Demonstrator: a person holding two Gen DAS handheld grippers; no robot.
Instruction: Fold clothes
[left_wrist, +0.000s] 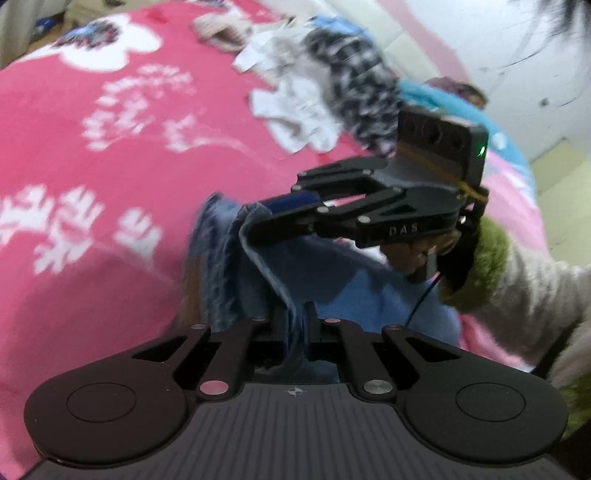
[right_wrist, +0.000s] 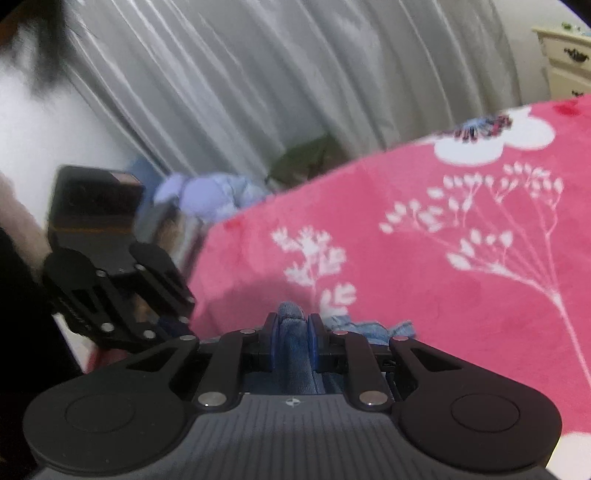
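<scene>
1. My left gripper (left_wrist: 291, 325): nearest in the left wrist view, its black fingers pressed together on a fold of the blue terry-cloth garment (left_wrist: 236, 266).
2. My right gripper (right_wrist: 293, 332): pinching a bunched ridge of the same garment between its blue pads (right_wrist: 274, 343). In the left wrist view it comes in from the right, held by my hand (left_wrist: 417, 254) in a fuzzy white sleeve with green cuff (left_wrist: 480, 266).
3. The garment: hanging between the two grippers, gathered over the near part of the bed.
4. Pink fleece blanket with white flower and branch print (left_wrist: 110, 166): covering the bed beneath.
5. Pile of mixed clothes, white and black-and-white patterned (left_wrist: 325, 92): on the blanket, further off.
6. Grey pleated curtain (right_wrist: 258, 74): beyond the bed.
</scene>
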